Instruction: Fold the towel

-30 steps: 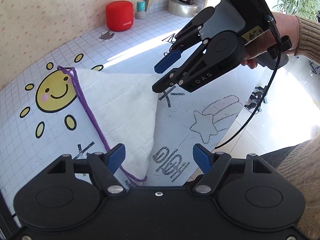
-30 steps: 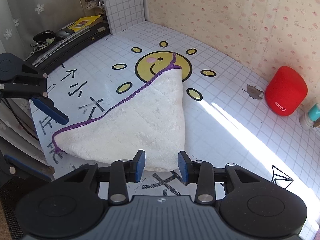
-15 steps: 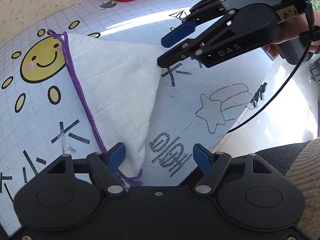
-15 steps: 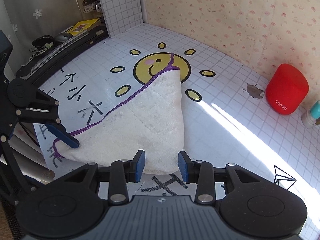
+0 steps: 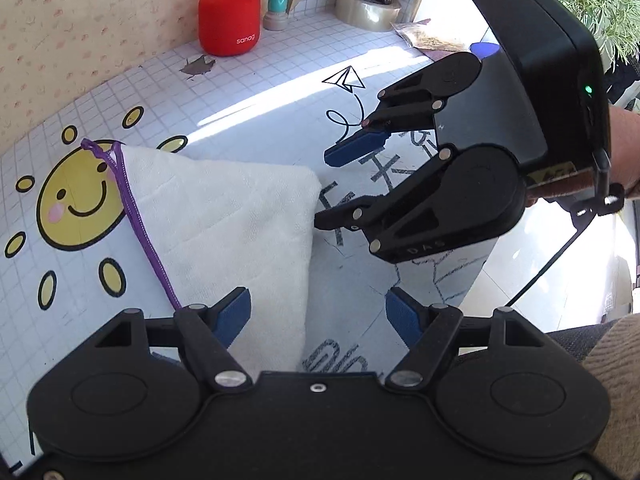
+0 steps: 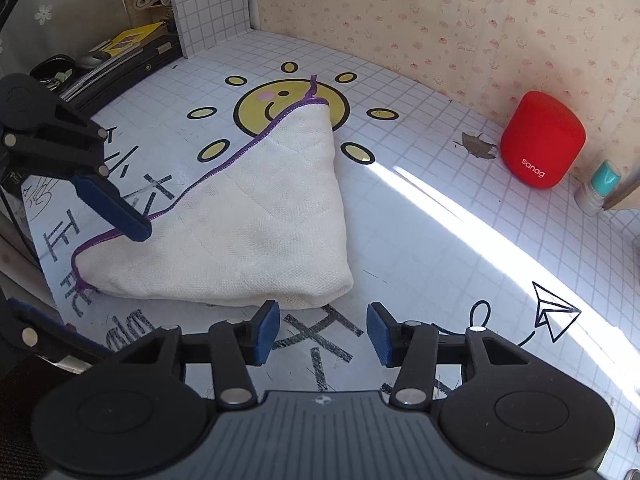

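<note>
Towel [image 6: 256,224]: folded into a white triangle with a purple-stitched edge, lying flat on your worktop [image 6: 420,240], its far tip over the yellow sun drawing [image 6: 256,108].
Left gripper [image 5: 318,312]: yours is spread open, one fingertip above the towel's near corner.
Right gripper [image 6: 322,328]: released, fingers apart, just short of the towel's folded edge.
Red speaker [image 6: 542,140]: far right, against the wall.

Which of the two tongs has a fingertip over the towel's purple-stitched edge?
The left tongs: one blue fingertip lies over the purple hem of the white towel. The right tongs sit open just short of the folded corner.
</note>
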The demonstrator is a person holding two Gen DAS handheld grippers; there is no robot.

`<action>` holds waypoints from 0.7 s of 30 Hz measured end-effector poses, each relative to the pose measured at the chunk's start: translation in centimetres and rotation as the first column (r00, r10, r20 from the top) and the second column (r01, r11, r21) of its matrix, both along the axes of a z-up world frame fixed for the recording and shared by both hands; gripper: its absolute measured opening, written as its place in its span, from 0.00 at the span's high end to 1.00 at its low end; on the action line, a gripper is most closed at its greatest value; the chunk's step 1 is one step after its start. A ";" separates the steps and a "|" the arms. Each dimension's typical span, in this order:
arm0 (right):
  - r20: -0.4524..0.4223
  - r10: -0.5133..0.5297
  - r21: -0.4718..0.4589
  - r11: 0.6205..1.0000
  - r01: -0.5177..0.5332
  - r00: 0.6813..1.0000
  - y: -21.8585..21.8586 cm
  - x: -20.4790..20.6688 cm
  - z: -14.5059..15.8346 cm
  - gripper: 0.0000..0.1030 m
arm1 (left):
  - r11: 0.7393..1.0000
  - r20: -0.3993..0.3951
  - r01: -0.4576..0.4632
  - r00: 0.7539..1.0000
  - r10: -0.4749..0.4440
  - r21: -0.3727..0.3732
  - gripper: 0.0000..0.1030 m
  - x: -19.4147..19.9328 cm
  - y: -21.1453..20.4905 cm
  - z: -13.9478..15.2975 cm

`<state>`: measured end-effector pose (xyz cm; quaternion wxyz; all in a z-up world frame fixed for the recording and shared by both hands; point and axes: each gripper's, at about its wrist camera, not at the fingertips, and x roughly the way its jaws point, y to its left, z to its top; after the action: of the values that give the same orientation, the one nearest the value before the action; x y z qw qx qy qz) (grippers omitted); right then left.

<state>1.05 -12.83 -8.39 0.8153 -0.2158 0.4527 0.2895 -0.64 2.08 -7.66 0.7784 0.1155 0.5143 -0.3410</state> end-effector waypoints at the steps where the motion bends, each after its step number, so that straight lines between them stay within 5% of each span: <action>1: 0.019 0.005 -0.011 1.000 -0.005 1.000 0.1 -0.1 -0.1 0.49 | 1.000 0.003 0.002 1.000 -0.002 0.003 0.26 0.2 -0.3 -0.2; 21: 0.358 0.117 -0.306 0.952 -0.003 0.926 1.7 -1.7 -0.9 0.29 | 0.981 0.027 0.159 0.986 -0.163 0.112 0.18 0.1 -2.8 -3.0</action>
<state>-0.68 -11.14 -9.28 0.8347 -0.4016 0.3216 0.1964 -0.50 -0.68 -10.66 0.7498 0.2055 0.5072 -0.3720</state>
